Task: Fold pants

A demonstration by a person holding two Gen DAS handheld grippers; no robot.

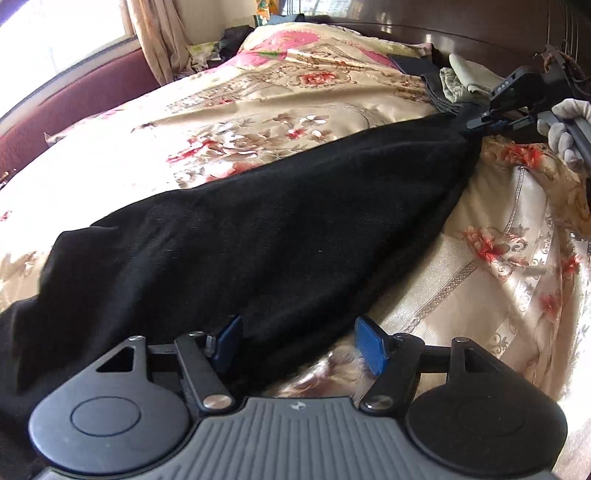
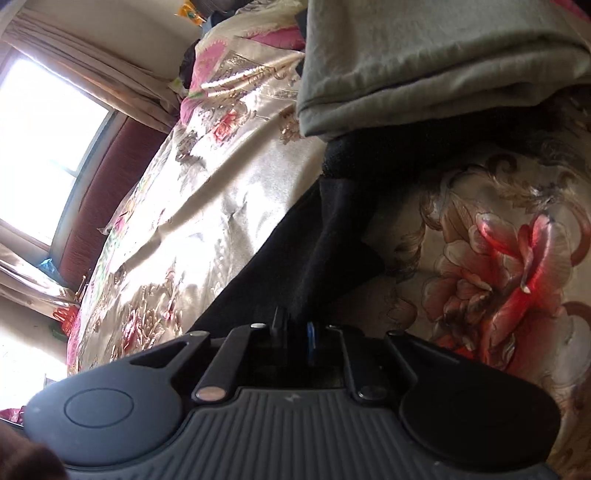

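Observation:
Black pants [image 1: 258, 236] lie stretched across a floral bedspread [image 1: 258, 110], running from the lower left to the upper right. My left gripper [image 1: 299, 343] is open, its blue pads [image 1: 371, 345] on either side of the near edge of the pants. My right gripper [image 1: 476, 120], held by a gloved hand, is shut on the far end of the pants. In the right wrist view the right gripper [image 2: 295, 332] is shut on black pants fabric [image 2: 314, 251] that runs away from the fingers.
A folded grey-green garment [image 2: 424, 62] lies just beyond the pants end, also in the left wrist view [image 1: 461, 77]. A dark wooden headboard [image 1: 480, 29] stands behind. A window [image 2: 40, 129] with curtains and a maroon ledge [image 1: 74, 96] lie across the bed.

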